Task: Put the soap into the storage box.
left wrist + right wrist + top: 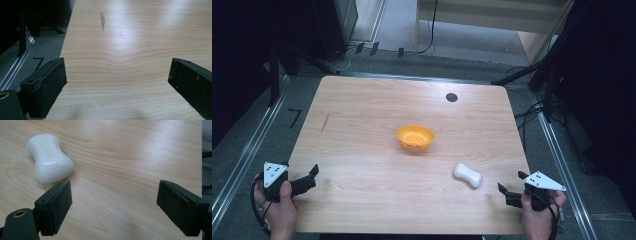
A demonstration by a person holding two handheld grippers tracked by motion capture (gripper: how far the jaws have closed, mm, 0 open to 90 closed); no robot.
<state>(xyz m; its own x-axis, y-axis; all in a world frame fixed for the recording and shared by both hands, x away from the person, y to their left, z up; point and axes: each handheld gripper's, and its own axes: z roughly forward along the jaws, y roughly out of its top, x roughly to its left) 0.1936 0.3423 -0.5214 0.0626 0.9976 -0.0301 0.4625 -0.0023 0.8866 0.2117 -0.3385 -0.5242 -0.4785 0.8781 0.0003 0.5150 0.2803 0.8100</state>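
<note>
Right tool (113,202) agape beside soap (48,158), bowl (415,138) beyond.

Lab: railed test table (362,100), cables (532,112)

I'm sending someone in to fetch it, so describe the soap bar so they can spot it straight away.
On the wooden table, look right of and nearer than the orange bowl, just ahead of the right gripper. The soap bar is the lone white, waisted, peanut-shaped lump.

Both hands rest low and well apart, left claw (313,172) and right claw (509,183) gaping wide, empty.
</note>
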